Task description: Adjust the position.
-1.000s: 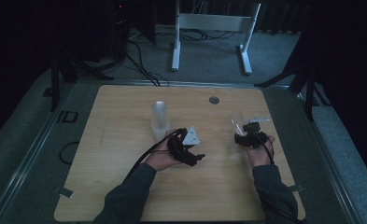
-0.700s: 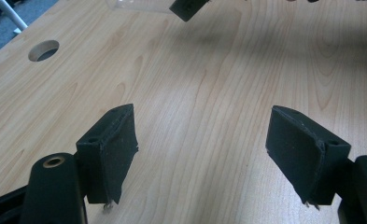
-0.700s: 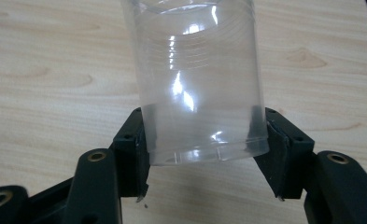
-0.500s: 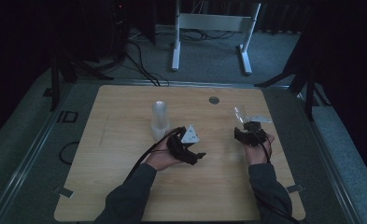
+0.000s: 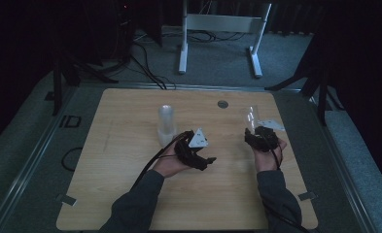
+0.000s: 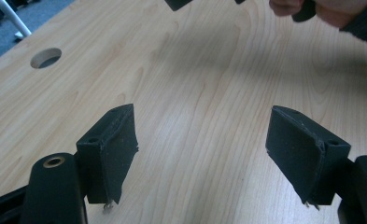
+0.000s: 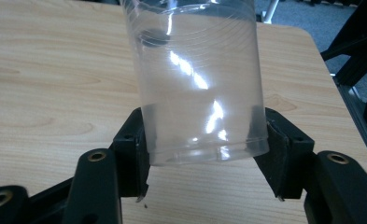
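Room dim, far walls dark. Light wooden table (image 5: 130, 194) stands on grey carpet (image 5: 217, 63). White metal frame (image 5: 221, 24) and black cables (image 5: 145, 63) lie beyond the far edge.

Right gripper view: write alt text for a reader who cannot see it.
A clear plastic cup is clamped near its base between the two black jaws of the right gripper, its body rising away from the camera. Behind it lies a light wooden table, with dark frame parts past the table's edge at right.
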The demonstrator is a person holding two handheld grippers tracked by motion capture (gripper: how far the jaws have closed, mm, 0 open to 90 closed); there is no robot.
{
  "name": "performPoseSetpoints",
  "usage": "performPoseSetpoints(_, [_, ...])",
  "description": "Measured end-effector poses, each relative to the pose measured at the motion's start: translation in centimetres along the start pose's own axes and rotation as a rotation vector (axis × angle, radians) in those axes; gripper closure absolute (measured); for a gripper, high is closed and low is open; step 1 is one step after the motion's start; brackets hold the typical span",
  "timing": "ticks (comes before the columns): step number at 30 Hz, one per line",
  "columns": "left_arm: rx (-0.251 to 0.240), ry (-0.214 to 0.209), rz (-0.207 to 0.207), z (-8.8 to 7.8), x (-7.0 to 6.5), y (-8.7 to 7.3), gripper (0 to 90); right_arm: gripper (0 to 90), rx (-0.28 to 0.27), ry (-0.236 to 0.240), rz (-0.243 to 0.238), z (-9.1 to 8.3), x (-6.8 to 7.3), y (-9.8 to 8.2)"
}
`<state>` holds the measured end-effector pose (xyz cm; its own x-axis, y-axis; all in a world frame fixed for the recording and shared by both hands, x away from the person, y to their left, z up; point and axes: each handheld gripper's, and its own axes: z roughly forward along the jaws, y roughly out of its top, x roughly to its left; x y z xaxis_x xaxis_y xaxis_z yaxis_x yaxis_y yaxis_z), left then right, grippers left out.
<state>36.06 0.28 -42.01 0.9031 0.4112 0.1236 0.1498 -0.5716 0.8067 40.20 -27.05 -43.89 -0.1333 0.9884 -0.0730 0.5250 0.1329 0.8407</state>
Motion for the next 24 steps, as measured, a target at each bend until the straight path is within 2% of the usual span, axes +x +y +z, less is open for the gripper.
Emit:
performPoseSetpoints(6, [-0.035, -0.020, -0.052, -0.1, 0.4, 0.2, 26.2, 42.1, -0.040, -0.015, -0.004, -0.3, 0.3, 0.0])
performPoseSetpoints(11, [-0.047, -0.033, -0.067, -0.1, 0.6, 0.3, 26.3, 42.1, -0.070, -0.017, 0.000, -0.6, 0.4, 0.0])
performPoseSetpoints(20, [-0.064, -0.035, -0.115, 0.0, 1.0, 0.8, 26.3, 42.1, -0.135, -0.019, 0.012, -1.0, 0.5, 0.0])
performPoseSetpoints(24, [-0.060, -0.008, -0.138, 0.1, 1.3, 1.0, 26.6, 42.1, -0.163, -0.019, 0.013, -1.2, 0.6, -0.1])
